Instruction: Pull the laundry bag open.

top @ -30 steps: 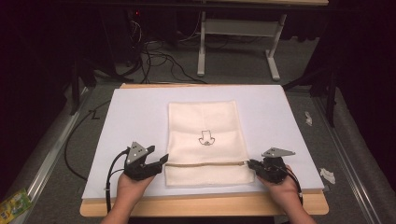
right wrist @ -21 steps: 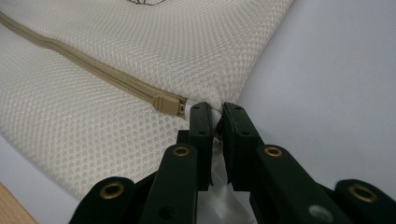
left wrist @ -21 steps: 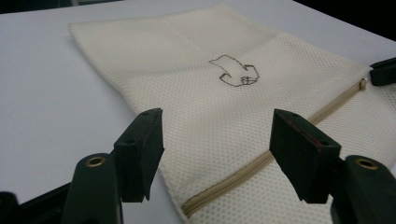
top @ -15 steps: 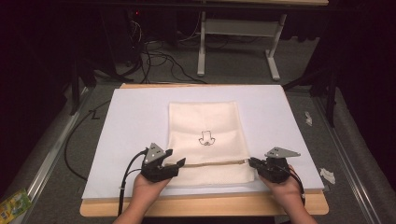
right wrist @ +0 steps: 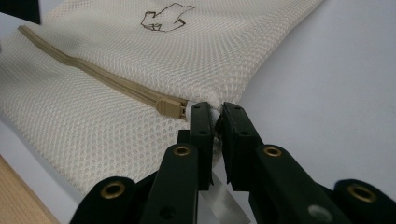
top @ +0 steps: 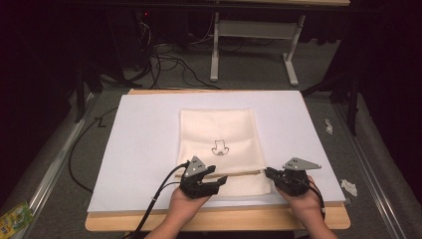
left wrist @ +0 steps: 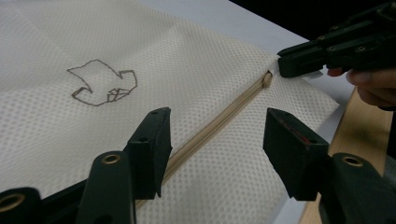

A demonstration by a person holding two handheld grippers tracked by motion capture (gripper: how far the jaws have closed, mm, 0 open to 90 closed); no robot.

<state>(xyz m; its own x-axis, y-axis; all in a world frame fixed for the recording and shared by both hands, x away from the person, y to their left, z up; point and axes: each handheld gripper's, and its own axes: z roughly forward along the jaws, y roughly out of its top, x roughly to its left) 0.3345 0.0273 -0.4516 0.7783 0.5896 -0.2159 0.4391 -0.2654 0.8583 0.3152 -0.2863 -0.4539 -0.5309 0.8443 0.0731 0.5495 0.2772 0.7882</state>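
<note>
We had the mesh bag (top: 219, 149) lying flat mid-sheet on the white board (top: 139, 144), zipper (top: 234, 174) running across its near end. R gripper (right wrist: 214, 114) was clamped tight on the bag's edge right at the zip's end, next to the tan slider (right wrist: 170, 108); jaws nearly touching w/ fabric pinched between. L gripper (left wrist: 212, 140) sat over the zip line approx mid-bag, jaws roughly half open and just been closing, straddling the tan tape, pads not on anything yet. In the high view the L gripper (top: 201, 180) was inboard of the bag's left edge, R gripper (top: 286, 180) at the right edge.

Risks as we judged them:
- L jaws closing on zip tape + both mesh layers together, so the pouch wouldn't open, just bunch.
- Pads landing on flat mesh w/ no fold to bite, so they'd slip off or drag the bag across the board.
- R hold was on a thin bit of edge; any pull from L along the zip could've yanked it out, then no anchor.
- Slider was at the R end, far from L; if the plan was to run the zip, L was at the wrong spot and R's jaws blocked access.
- Mesh snagging on a pad corner was possible too.
</note>
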